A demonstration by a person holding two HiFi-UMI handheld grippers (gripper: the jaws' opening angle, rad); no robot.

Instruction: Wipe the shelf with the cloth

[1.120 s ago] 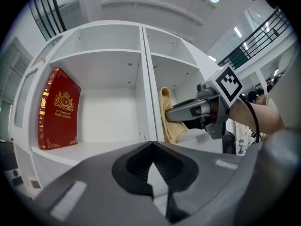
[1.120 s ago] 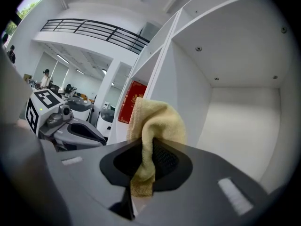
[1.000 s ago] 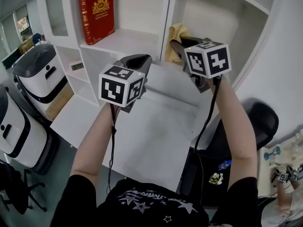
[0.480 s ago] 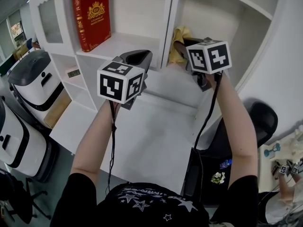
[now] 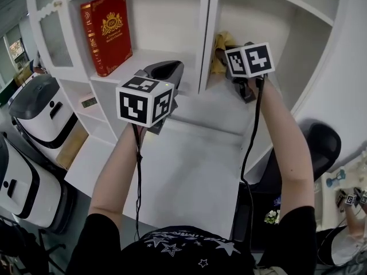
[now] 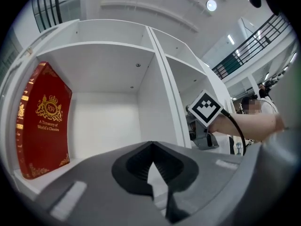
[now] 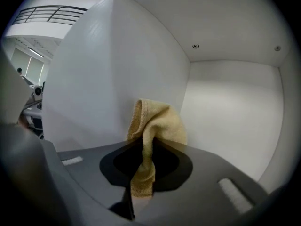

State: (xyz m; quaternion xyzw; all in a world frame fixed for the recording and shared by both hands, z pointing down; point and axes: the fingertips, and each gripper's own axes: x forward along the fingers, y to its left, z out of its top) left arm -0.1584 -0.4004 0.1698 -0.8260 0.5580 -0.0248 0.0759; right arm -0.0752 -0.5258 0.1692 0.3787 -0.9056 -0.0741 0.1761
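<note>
A yellow cloth (image 5: 220,43) hangs bunched from my right gripper (image 5: 222,55), which is shut on it inside the right compartment of the white shelf (image 5: 215,105). In the right gripper view the cloth (image 7: 157,124) stands up between the closed jaws of the right gripper (image 7: 142,164), close to the compartment's left wall (image 7: 108,79). I cannot tell whether it touches the wall. My left gripper (image 5: 166,72) is shut with nothing in it, held in front of the left compartment. The left gripper view shows the left gripper (image 6: 151,171) facing that compartment.
A red book (image 5: 106,33) stands upright at the left of the left compartment, and the left gripper view shows the red book (image 6: 42,121) too. A white tabletop (image 5: 189,176) lies below the shelf. White and black machines (image 5: 40,105) stand at left, a black chair (image 5: 324,145) at right.
My right gripper has carried the cloth farther and higher into the right compartment. The left gripper has stayed in about the same place. The head view has tilted up slightly.
</note>
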